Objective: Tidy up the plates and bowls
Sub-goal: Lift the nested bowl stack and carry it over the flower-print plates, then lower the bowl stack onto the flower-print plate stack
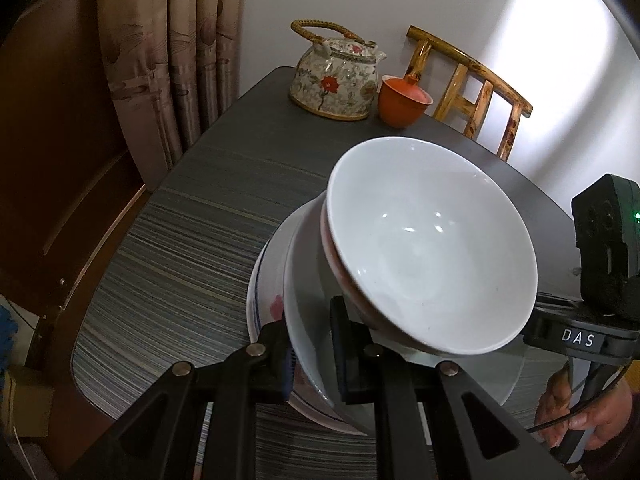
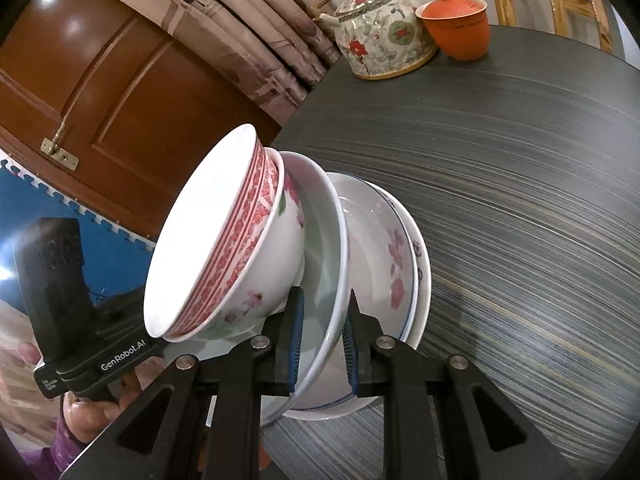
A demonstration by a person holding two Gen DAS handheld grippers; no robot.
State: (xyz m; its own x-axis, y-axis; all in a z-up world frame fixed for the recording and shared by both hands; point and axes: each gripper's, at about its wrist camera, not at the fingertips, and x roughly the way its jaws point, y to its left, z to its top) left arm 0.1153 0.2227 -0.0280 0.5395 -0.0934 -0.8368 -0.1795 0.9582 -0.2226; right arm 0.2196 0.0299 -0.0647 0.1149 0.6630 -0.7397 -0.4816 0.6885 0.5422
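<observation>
Both tools carry one stack of crockery between them, held over the dark striped surface (image 1: 192,216). The left tool (image 1: 312,344) is clamped on the rim of the plates (image 1: 304,312) at the bottom of the stack, one pad on each face. The right tool (image 2: 322,344) pinches the rim of the plates from the opposite side; the blue-lined pads sit close on either face of the rim, so it reads as a grip too.

The stack is two nested bowls on top of the plates: a white bowl (image 1: 432,256) with a red patterned band outside, sitting in a flowered bowl (image 2: 276,264), then a plain plate and flowered plates beneath. In the right wrist view the whole stack looks steeply tilted; some of that lean may come from the camera's own angle.

The main risk is the bowls. Nothing grips them; they rest loose on smooth glazed plates, so a real tilt or a jerk could slide them off the edge. The plates are held only by thin rims, so a small twist between the two hands could lever a rim out of a pad or let the lower plates slip apart. Uneven lowering could also strike one edge on the surface first.

A flowered teapot (image 1: 336,76) and an orange lidded cup (image 1: 402,100) stand at the far end, well apart from the stack, beside a bamboo chair (image 1: 472,88).
</observation>
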